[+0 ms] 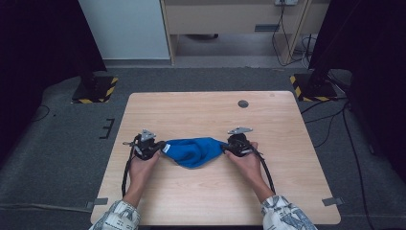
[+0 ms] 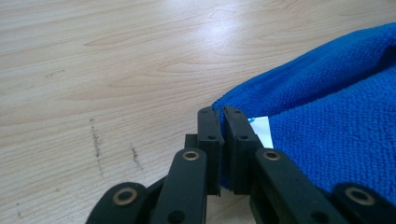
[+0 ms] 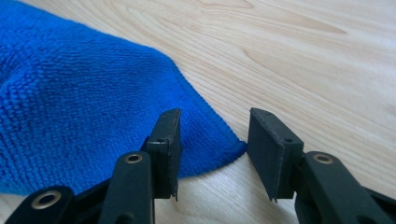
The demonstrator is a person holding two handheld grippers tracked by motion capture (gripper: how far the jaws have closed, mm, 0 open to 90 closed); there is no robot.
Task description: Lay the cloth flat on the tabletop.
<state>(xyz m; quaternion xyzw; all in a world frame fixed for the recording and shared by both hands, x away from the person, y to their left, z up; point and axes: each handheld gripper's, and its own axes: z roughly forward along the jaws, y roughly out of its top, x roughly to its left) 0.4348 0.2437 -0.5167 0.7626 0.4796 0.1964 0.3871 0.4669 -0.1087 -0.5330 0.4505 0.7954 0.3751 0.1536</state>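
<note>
From the high view, the blue cloth [image 1: 194, 151] lay bunched on the table [image 1: 210, 115] between my left gripper [image 1: 160, 146] and right gripper [image 1: 225, 146], with nothing in the way. In the left gripper view, my jaws pinched its corner by the white label [image 2: 260, 130]. In the right gripper view, my jaws stood spread around the opposite corner [image 3: 219, 140] without pressing it. I judged the cloth soft, light, limp and best held at its corners.

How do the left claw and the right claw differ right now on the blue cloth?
The left claw is shut on a corner of the blue cloth, next to its white tag; the right claw is open, its jaws apart. The left claw's pads press the cloth, while the cloth's corner lies between the right claw's pads, unpinched. Both sit low over the wooden table at opposite ends of the cloth.
</note>
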